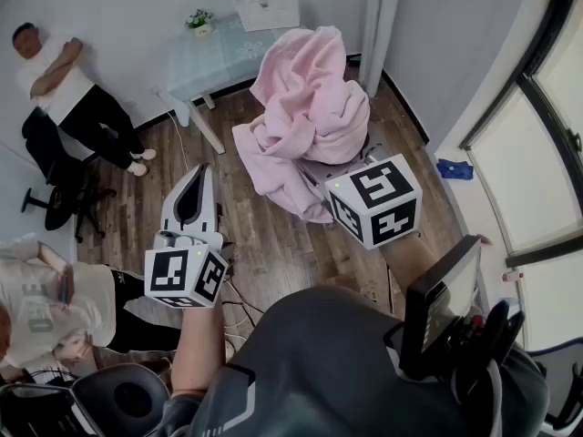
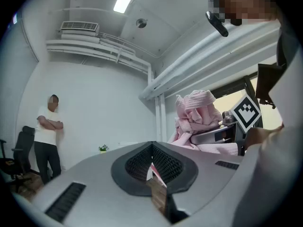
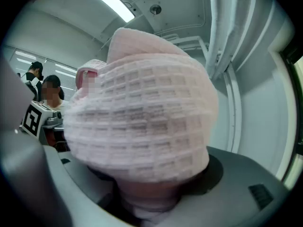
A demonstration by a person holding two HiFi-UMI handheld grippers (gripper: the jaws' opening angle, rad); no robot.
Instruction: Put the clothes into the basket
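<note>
My right claw (image 3: pixel 151 197) is clamped on a fat bunch of the pink robe (image 1: pixel 310 107), which is lifted in a heap. My left claw (image 2: pixel 152 167) is closed on nothing. I see no basket. The robe's loose end hangs toward the floor (image 1: pixel 264 235) and could snag. The bulky bunch might slip free.

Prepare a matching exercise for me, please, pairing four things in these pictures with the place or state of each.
Things:
1. pink garment
2. left gripper
3. small plant
4. blue item

Places or states:
A. on the pale table
B. jaws together, nothing between them
C. on the wood floor beside the window
D. bunched in the jaws of the right gripper

Pairs: 1-D, 2-B, 3-A, 4-C
</note>
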